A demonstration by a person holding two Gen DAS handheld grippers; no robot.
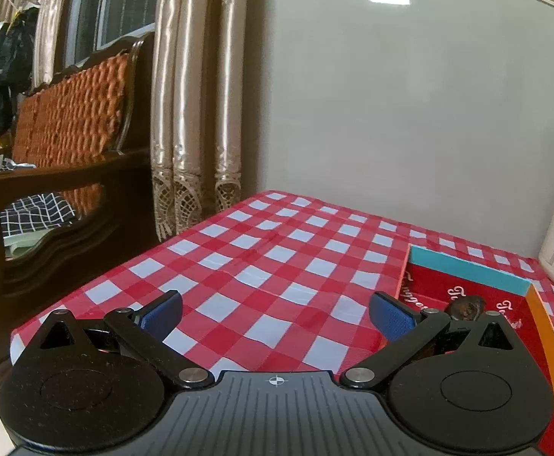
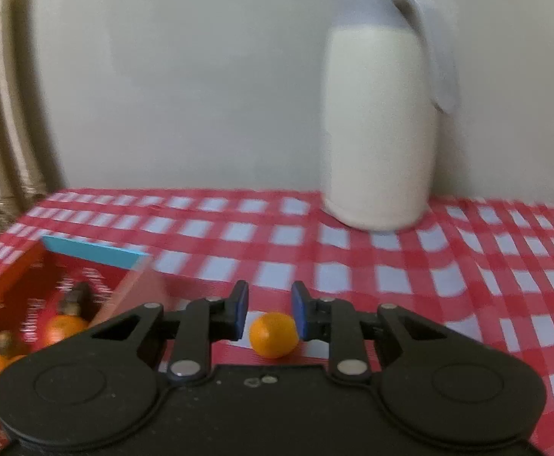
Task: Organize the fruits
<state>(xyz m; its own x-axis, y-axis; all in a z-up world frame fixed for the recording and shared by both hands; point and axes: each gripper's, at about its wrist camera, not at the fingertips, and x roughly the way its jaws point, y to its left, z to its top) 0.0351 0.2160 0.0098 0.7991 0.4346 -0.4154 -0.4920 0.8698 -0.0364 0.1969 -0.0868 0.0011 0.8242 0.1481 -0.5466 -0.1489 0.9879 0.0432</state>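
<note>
Fruits are what I am sorting: one small orange (image 2: 274, 334) sits between my right jaws (image 2: 269, 313), which have closed in on it, the blue pads (image 2: 241, 309) at its sides. The blur leaves me unsure how firm the grip is. Just left of that orange is the red box (image 2: 11, 285), already holding other oranges (image 2: 62, 328) and something dark, so I judge it the collecting place. Beyond the orange a white jug (image 2: 375, 121) stands upright on the checked surface (image 2: 467, 273). My left jaws (image 1: 275, 309) hang released and empty beside the box, presumably spare.
</note>
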